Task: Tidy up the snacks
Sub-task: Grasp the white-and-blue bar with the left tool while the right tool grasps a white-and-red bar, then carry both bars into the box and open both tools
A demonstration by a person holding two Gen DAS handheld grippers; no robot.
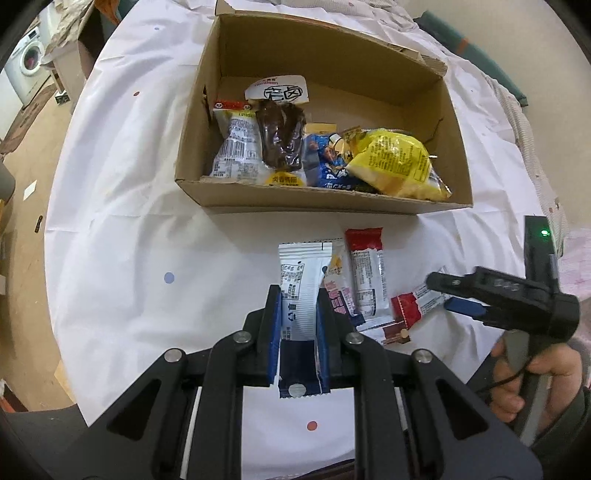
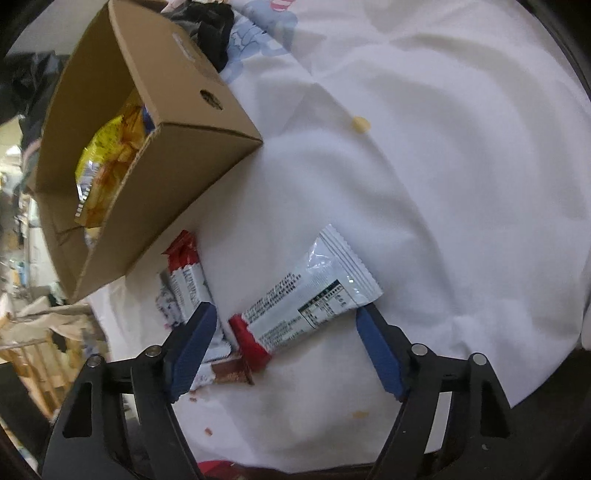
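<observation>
white dotted tablecloth [image 1: 122,236], washing machine [image 1: 27,64] at far left, black cloth [image 2: 214,31] behind.

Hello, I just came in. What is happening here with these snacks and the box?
A person holding a gripper in each hand is sorting snack packets into a cardboard box on a white cloth. The left gripper is shut on a white and blue packet. The right gripper is open, with a white packet with a red end lying between its jaws, not yet gripped. The box already holds several snacks, among them a yellow bag; a few packets remain outside.
</observation>
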